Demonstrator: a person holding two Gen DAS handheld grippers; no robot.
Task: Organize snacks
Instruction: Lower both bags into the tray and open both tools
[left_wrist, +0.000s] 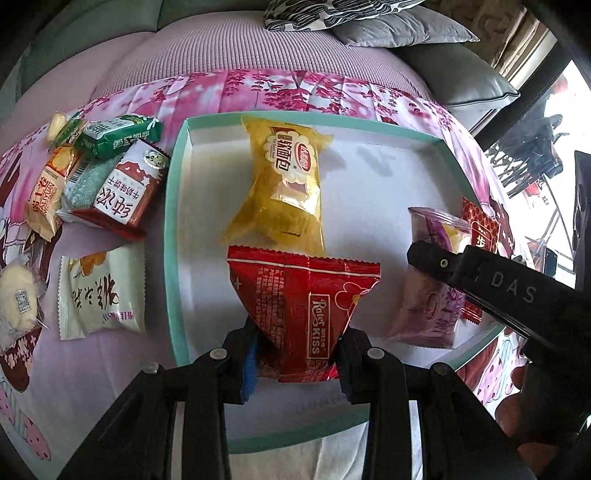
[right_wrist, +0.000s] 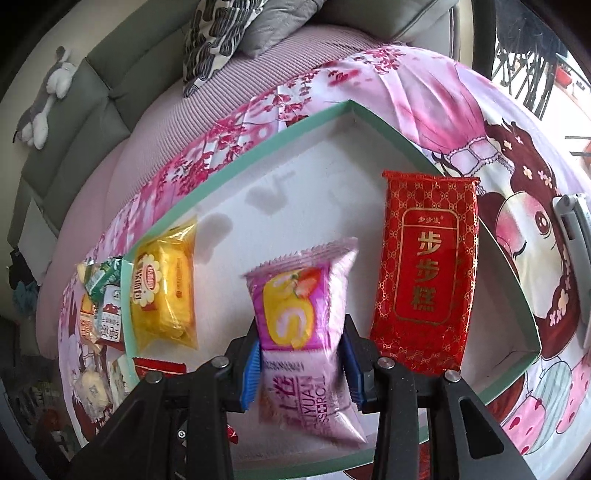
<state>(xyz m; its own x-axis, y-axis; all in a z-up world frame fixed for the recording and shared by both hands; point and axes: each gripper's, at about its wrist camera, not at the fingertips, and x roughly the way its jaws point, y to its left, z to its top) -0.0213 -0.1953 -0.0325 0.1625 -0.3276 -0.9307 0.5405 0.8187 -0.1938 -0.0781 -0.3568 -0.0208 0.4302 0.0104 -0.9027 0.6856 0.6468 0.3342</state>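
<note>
Left wrist view: left gripper (left_wrist: 299, 354) pinches the red Rater Kiss packet (left_wrist: 301, 306) at 6 o'clock over the teal-rimmed tray (left_wrist: 173, 206), yellow bread pack (left_wrist: 282, 192) at 12 inside the tray, right gripper (left_wrist: 480, 275) reaching in from 3 o'clock onto the purple roll packet (left_wrist: 430, 295), loose snack pile (left_wrist: 99, 177) at 9 on the pink floral cloth (left_wrist: 258, 92). Right wrist view: right gripper (right_wrist: 301, 363) clamped on the purple roll packet (right_wrist: 306, 325) at 6 o'clock above the tray (right_wrist: 406, 140), red patterned cake pack (right_wrist: 424, 273) lying at 3 in the tray, yellow bread pack (right_wrist: 164, 288) at 9, cushions (right_wrist: 221, 40) at 12.
</note>
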